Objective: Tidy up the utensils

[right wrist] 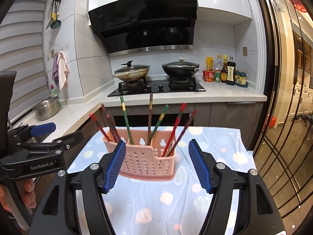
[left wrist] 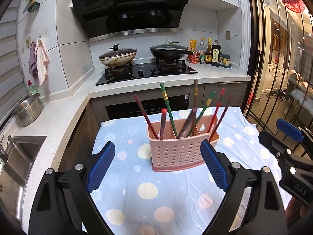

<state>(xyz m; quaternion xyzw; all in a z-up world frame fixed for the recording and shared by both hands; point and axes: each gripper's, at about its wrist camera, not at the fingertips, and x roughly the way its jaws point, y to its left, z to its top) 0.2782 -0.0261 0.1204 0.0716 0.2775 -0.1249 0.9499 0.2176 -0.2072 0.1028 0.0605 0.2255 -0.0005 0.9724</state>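
Note:
A pink perforated holder with three compartments stands on a table under a light blue dotted cloth. Several red, green and brown chopsticks lean upright in all its compartments. My left gripper is open a short way in front of the holder, with nothing between its blue pads. My right gripper is open too and holds nothing, just short of the holder's near wall. Each gripper shows at the other view's edge: the left, the right.
An L-shaped white counter runs behind and to the left, with a sink and a steel colander. Two lidded pans sit on the hob, sauce bottles beside them. Glass doors close off the right.

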